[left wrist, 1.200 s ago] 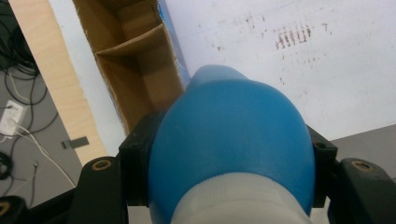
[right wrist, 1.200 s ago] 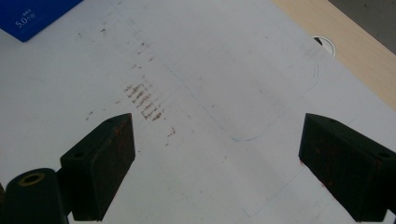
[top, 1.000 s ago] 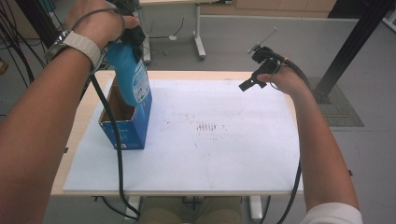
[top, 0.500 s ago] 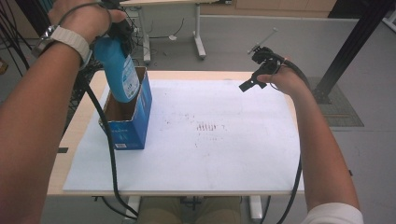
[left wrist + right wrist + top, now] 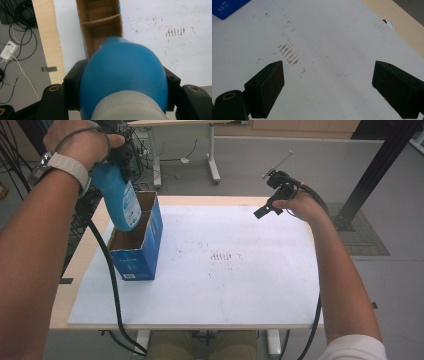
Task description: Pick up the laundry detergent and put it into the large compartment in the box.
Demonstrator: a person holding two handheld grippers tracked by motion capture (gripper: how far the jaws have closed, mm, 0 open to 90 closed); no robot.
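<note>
A blue bottle [image 5: 119, 197] with a white label hangs tilted, base down, over the open top of a blue cardboard box [image 5: 139, 255] at the table's left. My left gripper [image 5: 116, 156] is shut on the bottle's upper part. In the left gripper view the bottle [image 5: 122, 72] sits between the jaws of the left gripper [image 5: 123, 80], above the box's brown compartments [image 5: 100, 27]. I cannot tell whether its base is inside the box. My right gripper [image 5: 270, 190] stays above the table's far right, and the right gripper [image 5: 327, 85] is open with nothing between its jaws.
A white sheet [image 5: 240, 285] with reddish smudges covers the wooden table [image 5: 75, 270]. A corner of the blue box [image 5: 229, 7] lies far ahead of the right jaws. Cables [image 5: 17, 32] and table legs are on the floor beyond the left edge.
My left hand has carried the bottle a little to the left and toward the far side, over the box. The right hand has stayed put.
</note>
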